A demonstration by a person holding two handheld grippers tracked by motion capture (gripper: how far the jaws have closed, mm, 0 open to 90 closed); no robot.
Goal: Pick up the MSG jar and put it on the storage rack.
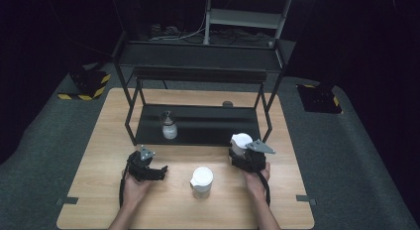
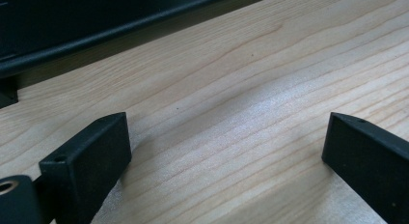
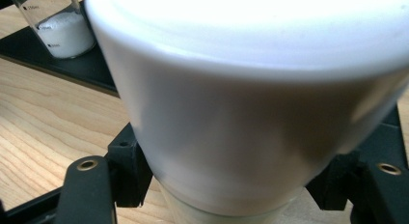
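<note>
Wooden worktop [image 1: 104,200], black rack [image 1: 198,71] behind. Right gripper [image 1: 246,153] fingers clamped on white-lidded jar [image 3: 251,113] near rack; left gripper [image 1: 148,168] fingers apart, empty.

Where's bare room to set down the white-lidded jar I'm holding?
The shelf's black lower tray is bare right of the glass bottle. The table is free along its near edge and left side. It is crowded between the grippers, around the other white-lidded jar. The right gripper holds yours.

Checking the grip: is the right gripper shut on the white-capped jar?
Shut: the right gripper clamps the white-capped jar between its jaws.
</note>
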